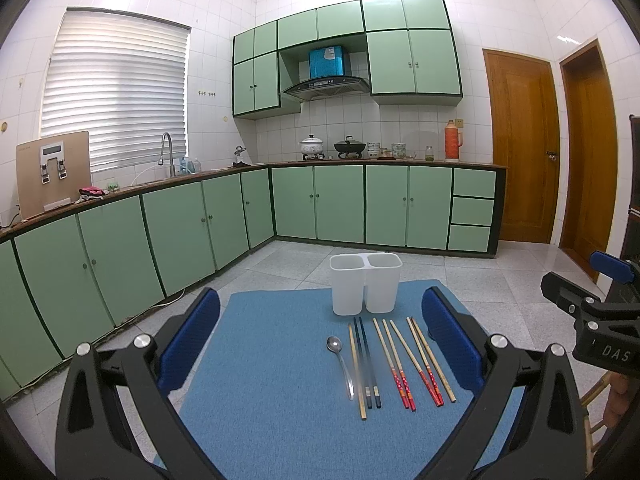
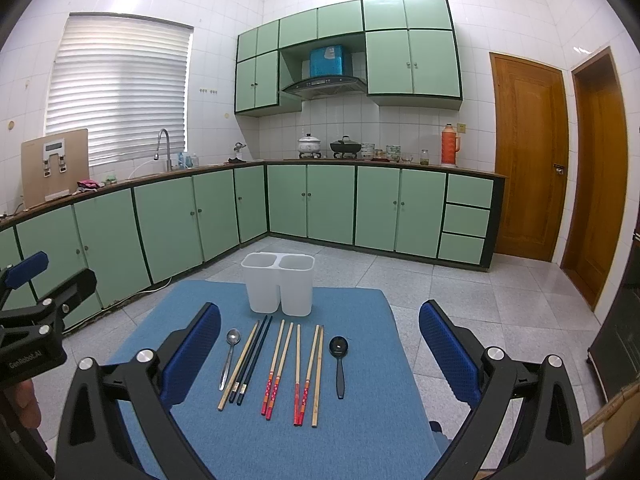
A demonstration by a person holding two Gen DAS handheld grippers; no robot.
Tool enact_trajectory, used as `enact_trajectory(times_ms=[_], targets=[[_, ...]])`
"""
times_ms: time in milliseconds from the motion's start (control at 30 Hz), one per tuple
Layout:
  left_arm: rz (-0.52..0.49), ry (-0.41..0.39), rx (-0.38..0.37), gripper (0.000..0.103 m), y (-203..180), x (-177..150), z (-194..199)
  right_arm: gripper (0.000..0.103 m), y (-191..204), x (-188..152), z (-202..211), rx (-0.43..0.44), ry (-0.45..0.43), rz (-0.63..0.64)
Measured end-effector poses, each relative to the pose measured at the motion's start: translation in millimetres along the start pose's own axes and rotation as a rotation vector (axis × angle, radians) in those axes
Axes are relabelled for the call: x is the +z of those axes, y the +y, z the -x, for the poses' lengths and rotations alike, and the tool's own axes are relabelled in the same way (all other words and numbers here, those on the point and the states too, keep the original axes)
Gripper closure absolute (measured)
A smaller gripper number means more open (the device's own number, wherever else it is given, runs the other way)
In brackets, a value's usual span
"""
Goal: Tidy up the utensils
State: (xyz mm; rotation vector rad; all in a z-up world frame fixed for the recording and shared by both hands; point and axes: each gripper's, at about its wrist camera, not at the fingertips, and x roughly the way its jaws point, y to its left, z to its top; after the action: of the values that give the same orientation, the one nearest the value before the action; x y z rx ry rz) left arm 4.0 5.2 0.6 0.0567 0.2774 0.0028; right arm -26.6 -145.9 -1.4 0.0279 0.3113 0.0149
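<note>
left tool [image 1: 320,344] wide | right tool [image 2: 320,344] wide | chopsticks [image 2: 280,368] between fingers, untouched

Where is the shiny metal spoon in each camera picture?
Left wrist view: metal spoon lies at the left end of the utensil row, below centre.
Right wrist view: metal spoon is left of centre, beside the left finger.
Shared landmark: white holder behind the row.

We hold both black, blue-padded grippers — left gripper [image 1: 320,336], right gripper [image 2: 320,344] — spread wide, empty, above the blue cloth mat [image 1: 280,420].
</note>
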Motion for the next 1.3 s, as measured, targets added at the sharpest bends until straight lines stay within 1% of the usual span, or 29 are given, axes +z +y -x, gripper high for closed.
enact_trajectory(times_ms=[833,1200,1300], targets=[[-0.001,0.000,0.000,0.005,0.2,-0.4,0.2,0.006,1.8,-1.2,-1.1,0.000,0.000,-0.001],[0.004,0.007,0.002,0.005,7.3,-2.1,-2.6,0.006,7.0,0.5,-1.1,-0.001,0.004,0.000],[0.003,0.015,0.006,0.005,9.8,-4.3,-7.5,0.006,6.1,-0.1,-7.8,-0.004,0.007,0.002]])
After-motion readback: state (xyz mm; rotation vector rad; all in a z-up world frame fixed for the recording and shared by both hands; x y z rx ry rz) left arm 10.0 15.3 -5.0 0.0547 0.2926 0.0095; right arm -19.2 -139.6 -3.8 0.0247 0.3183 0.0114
